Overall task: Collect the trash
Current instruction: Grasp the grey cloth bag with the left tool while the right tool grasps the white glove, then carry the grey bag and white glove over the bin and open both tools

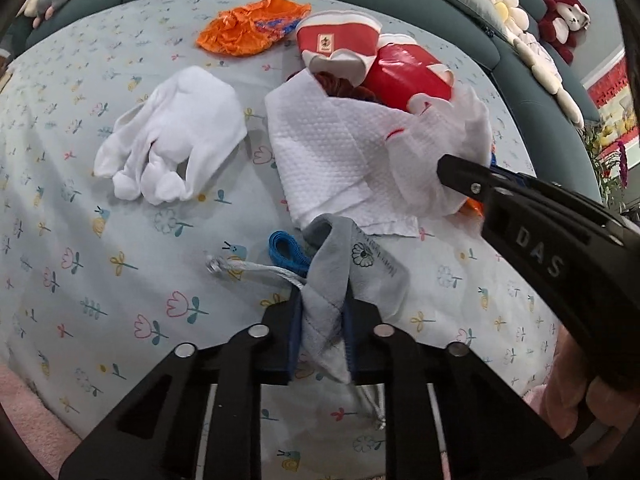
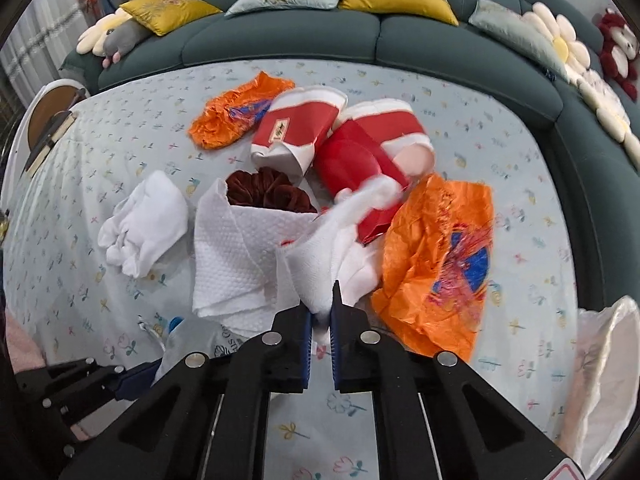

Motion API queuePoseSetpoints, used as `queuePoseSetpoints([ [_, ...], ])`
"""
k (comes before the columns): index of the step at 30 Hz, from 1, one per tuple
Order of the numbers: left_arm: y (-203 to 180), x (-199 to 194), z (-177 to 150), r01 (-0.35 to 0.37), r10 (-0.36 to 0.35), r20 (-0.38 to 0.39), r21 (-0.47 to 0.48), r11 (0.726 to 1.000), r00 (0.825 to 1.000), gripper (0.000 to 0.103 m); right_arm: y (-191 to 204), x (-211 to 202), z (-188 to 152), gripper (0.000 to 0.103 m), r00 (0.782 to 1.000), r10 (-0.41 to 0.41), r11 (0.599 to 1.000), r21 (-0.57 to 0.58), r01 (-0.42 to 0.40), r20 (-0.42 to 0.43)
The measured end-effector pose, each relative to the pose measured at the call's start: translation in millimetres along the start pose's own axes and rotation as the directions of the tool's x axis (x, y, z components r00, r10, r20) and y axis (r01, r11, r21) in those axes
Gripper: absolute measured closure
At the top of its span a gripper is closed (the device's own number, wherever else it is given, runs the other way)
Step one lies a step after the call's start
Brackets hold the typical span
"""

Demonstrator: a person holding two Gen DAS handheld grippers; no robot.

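In the left wrist view my left gripper is shut on a grey drawstring pouch, whose cord trails to the left. My right gripper is shut on a crumpled fold of the white paper towel, which lies over a dark red scrunchie. Its tip reaches in from the right onto the towel. Beyond lie two crushed red-and-white paper cups, a small orange wrapper, a large orange plastic bag and white gloves.
Everything lies on a table with a pale floral cloth. A blue ribbon sits beside the pouch. A teal sofa with cushions and plush toys curves round the far side. A white plastic bag hangs at the right.
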State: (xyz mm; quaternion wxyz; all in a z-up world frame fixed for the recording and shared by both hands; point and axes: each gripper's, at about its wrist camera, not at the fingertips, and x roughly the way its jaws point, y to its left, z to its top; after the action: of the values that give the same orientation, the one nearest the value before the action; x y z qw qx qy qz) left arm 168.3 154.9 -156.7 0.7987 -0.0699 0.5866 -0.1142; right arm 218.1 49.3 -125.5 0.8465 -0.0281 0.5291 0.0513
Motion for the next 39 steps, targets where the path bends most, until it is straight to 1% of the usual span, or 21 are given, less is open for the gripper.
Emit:
queuePoseSetpoints([
  [1,-1,-2,1,0.004,-0.004,0.001,-0.001,1.0,1.0,0.091,-1,-6,0,0.096,1.0,-0.001,1.0,-0.004,0.001,0.008],
  [6,-15,-25,0,0.024,-0.024,0.037,0.017,1.0,0.999,0.091,-15,-40,-3,0.097,0.998,0.0,1.0,0.017,-0.001,0.058],
  [11,-42,-56,-3,0.049,-0.054,0.089,0.062,0.997,0.995,0.091,-37,-81,-10,0.097,0.993,-0.022,0.999,0.051,0.016,0.117],
  [15,-74,-74,-2,0.075,-0.087,0.12,0.103,0.992,0.989,0.091,-57,-114,-22,0.097,0.983,-0.065,0.996,0.066,0.054,0.17],
  [19,-113,-84,1,0.102,-0.123,0.136,0.156,0.982,0.983,0.091,-88,-144,-40,0.096,0.974,-0.101,0.989,0.127,0.077,0.203],
  [21,-129,-91,-5,0.114,-0.141,0.139,0.183,0.977,0.98,0.091,-103,-156,-49,0.097,0.969,-0.122,0.984,0.153,0.09,0.216],
  [27,-192,-101,-14,0.139,-0.184,0.141,0.282,0.949,0.973,0.091,-156,-189,-78,0.097,0.951,-0.195,0.958,0.254,0.132,0.238],
  [30,-220,-101,-19,0.152,-0.204,0.132,0.326,0.933,0.97,0.091,-186,-202,-96,0.097,0.942,-0.236,0.938,0.309,0.157,0.237],
  [35,-269,-98,-27,0.187,-0.245,0.102,0.395,0.899,0.964,0.091,-225,-209,-122,0.096,0.936,-0.282,0.903,0.388,0.184,0.213],
  [39,-303,-92,-31,0.214,-0.274,0.078,0.438,0.873,0.959,0.091,-248,-210,-137,0.096,0.933,-0.303,0.88,0.433,0.197,0.193],
])
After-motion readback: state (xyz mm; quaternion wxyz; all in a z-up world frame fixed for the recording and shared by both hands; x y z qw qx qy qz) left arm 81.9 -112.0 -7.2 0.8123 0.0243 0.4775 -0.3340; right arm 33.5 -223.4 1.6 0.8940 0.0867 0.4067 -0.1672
